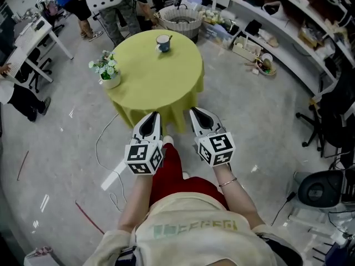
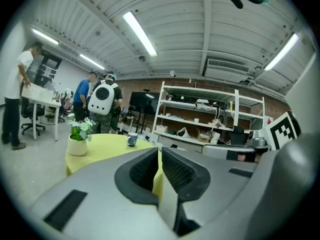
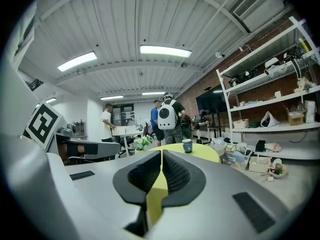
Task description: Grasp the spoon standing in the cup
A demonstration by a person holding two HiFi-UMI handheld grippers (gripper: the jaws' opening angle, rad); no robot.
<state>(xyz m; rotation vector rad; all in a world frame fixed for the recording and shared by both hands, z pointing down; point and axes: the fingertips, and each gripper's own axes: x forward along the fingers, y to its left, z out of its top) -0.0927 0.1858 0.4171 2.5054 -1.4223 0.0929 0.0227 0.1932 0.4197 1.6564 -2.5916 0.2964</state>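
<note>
A blue-and-white cup [image 1: 163,44] stands near the far edge of a round table with a yellow cloth [image 1: 155,79]. The spoon's handle [image 1: 168,37] leans out of the cup to the right. In the gripper views the cup [image 2: 132,139] [image 3: 187,145] is small and far ahead. My left gripper [image 1: 152,117] [image 2: 159,151] and my right gripper [image 1: 194,113] [image 3: 161,153] hang side by side at the table's near edge, well short of the cup. Both are shut with nothing between their jaws.
A white pot of flowers [image 1: 108,72] [image 2: 77,136] sits on the table's left side. Behind the table are a wicker basket [image 1: 178,20] and standing people [image 1: 113,4]. Long shelves [image 1: 288,32] run along the right. Desks [image 1: 30,43] stand on the left. A cable [image 1: 105,143] trails on the floor.
</note>
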